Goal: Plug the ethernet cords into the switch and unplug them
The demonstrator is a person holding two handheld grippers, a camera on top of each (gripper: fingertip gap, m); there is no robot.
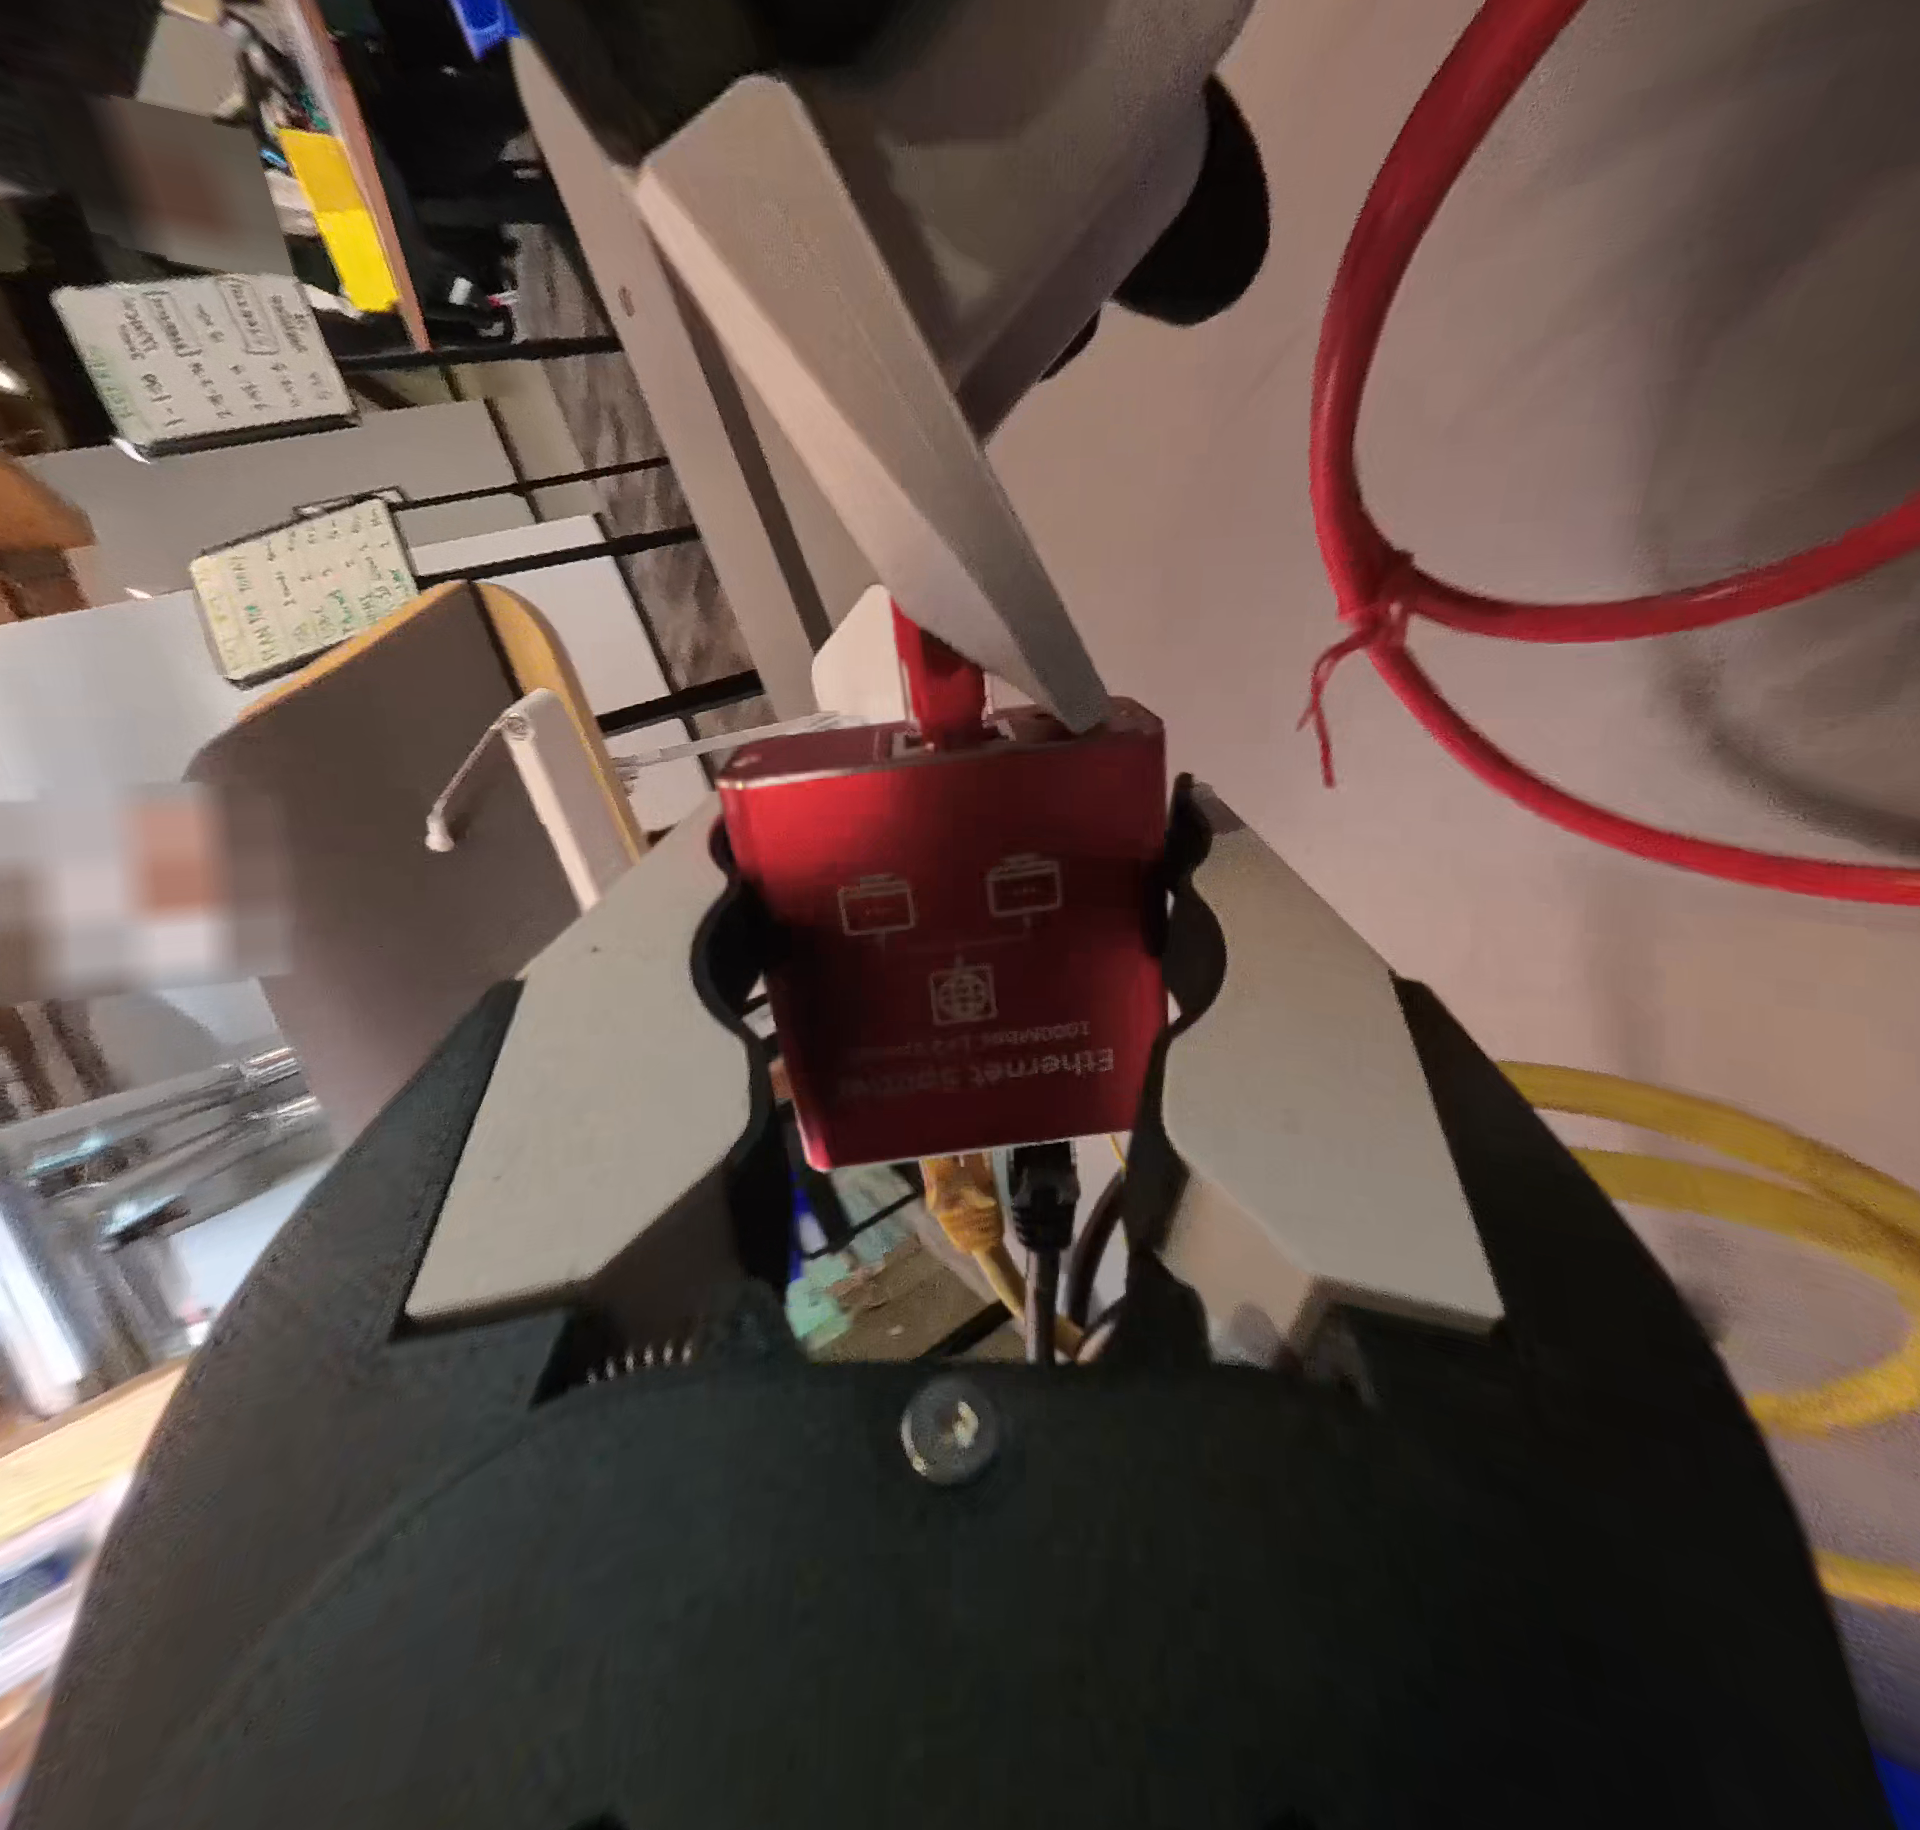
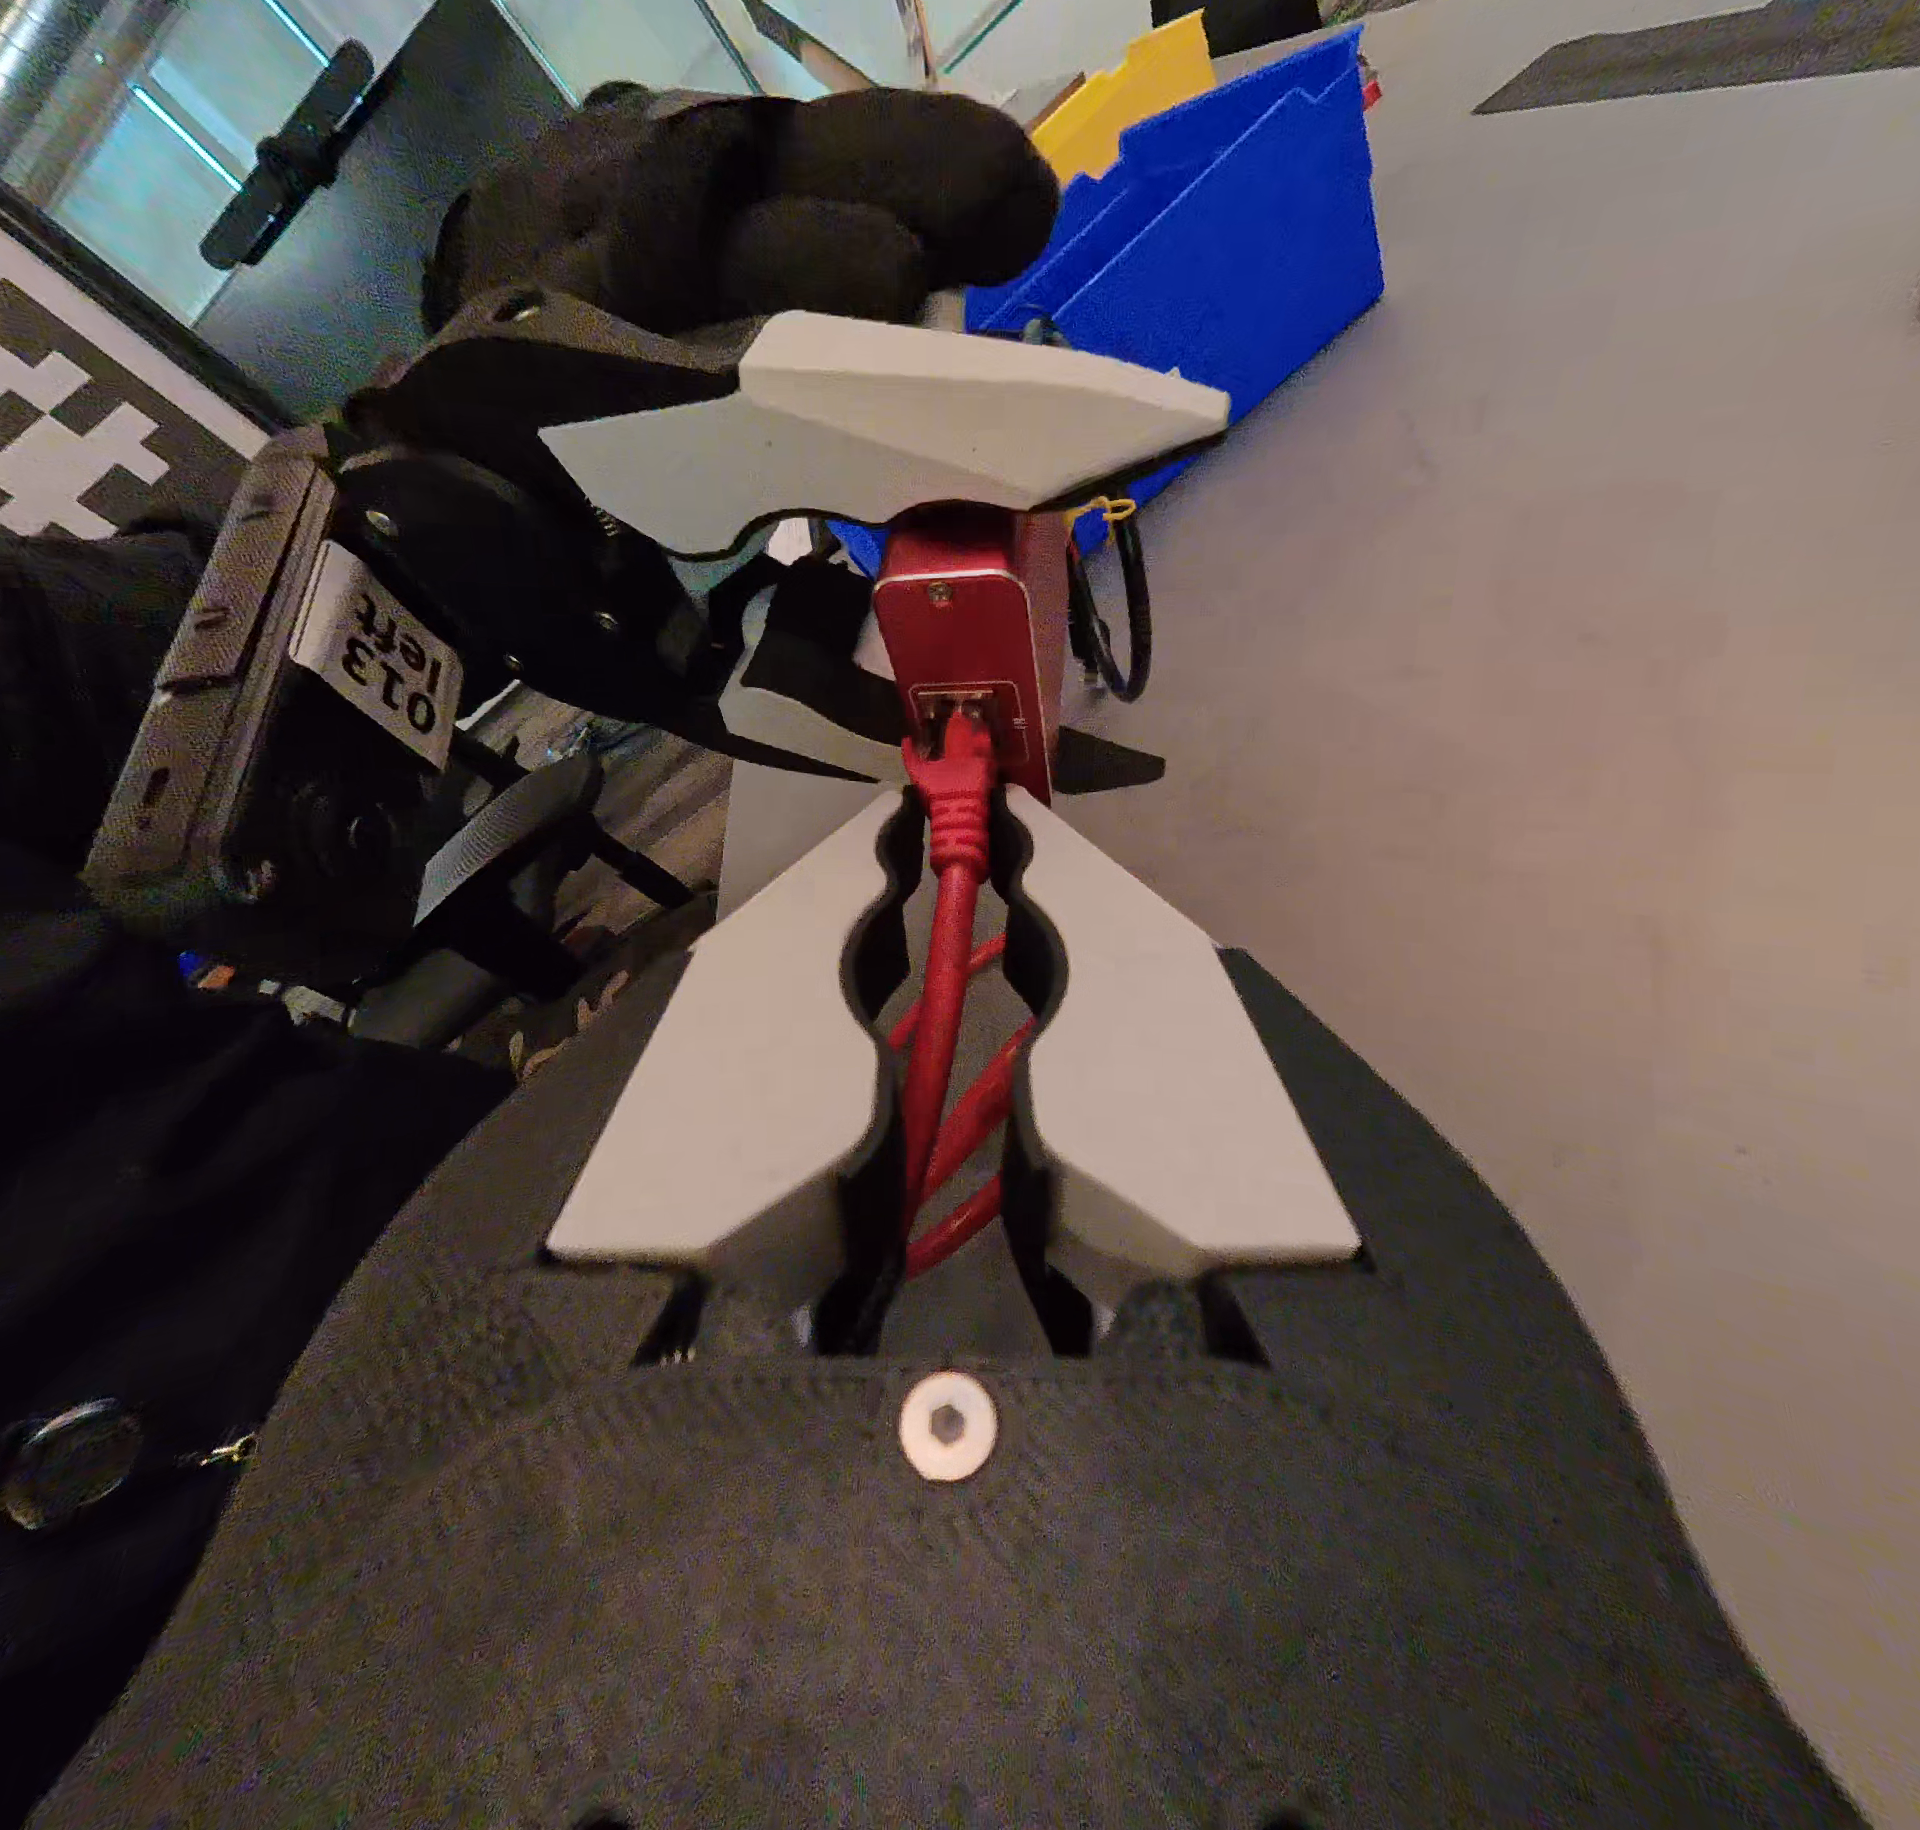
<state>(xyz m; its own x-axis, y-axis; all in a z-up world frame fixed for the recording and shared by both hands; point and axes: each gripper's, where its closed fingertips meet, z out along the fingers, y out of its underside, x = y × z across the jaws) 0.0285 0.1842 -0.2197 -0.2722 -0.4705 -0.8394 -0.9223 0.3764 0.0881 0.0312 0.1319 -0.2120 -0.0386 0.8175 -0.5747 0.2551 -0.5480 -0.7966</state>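
My left gripper (image 1: 956, 830) is shut on the sides of a small red metal switch (image 1: 951, 949) and holds it above the grey table (image 2: 1507, 637). A yellow cord (image 1: 971, 1214) and a black cord (image 1: 1044, 1193) are plugged into its near end. My right gripper (image 2: 961, 798) is shut on the boot of the red ethernet cord (image 2: 956, 824). The red plug sits in a port on the switch's (image 2: 971, 627) facing end. In the left wrist view the right gripper's finger (image 1: 862, 409) comes down onto the switch's far end beside the red plug (image 1: 940, 689).
The red cord's loop (image 1: 1351, 409), tied with a twist tie, hangs at the right. A yellow cord coil (image 1: 1766, 1261) lies on the table. A blue bin (image 2: 1195, 253) and a yellow bin (image 2: 1132, 87) stand behind the switch. A gloved hand (image 2: 779, 201) holds the left gripper.
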